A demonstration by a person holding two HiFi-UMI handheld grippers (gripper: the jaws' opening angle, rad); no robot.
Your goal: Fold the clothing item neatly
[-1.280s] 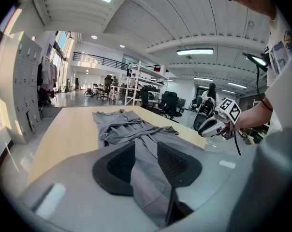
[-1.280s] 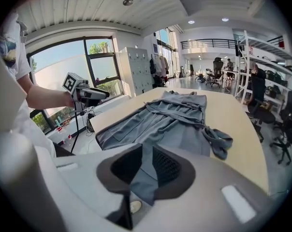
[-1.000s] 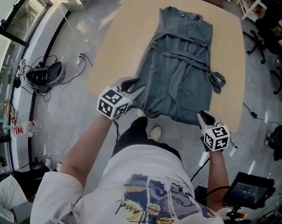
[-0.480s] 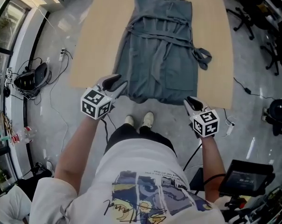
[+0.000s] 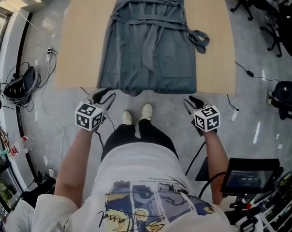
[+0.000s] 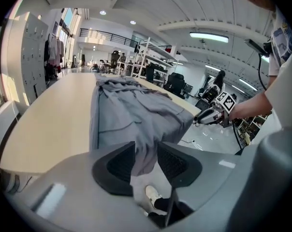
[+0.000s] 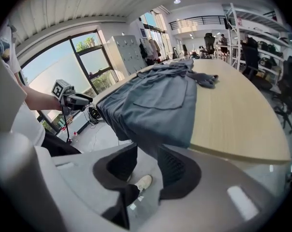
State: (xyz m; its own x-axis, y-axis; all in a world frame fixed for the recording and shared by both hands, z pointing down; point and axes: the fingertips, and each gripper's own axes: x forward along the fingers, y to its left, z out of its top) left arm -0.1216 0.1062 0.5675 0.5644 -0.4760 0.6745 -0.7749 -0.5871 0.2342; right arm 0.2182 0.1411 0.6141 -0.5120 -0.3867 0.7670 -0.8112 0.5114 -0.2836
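Left gripper [image 6: 146,149]: jaws clamped on bunched hem of grey garment [image 5: 148,47], cloth hanging down through gap. Right gripper [image 7: 147,153]: jaws opening, other hem corner dips between tips, pads not pressing it. Ahead of both jaws, rest of garment lies flat on table [image 5: 73,57], hem draped over near edge.

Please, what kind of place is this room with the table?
Probably a large open workshop or lab hall, not a home: metal storage racks and office chairs stand beyond the long wooden table, gray lockers stand near tall windows, and a railed upper gallery runs above.
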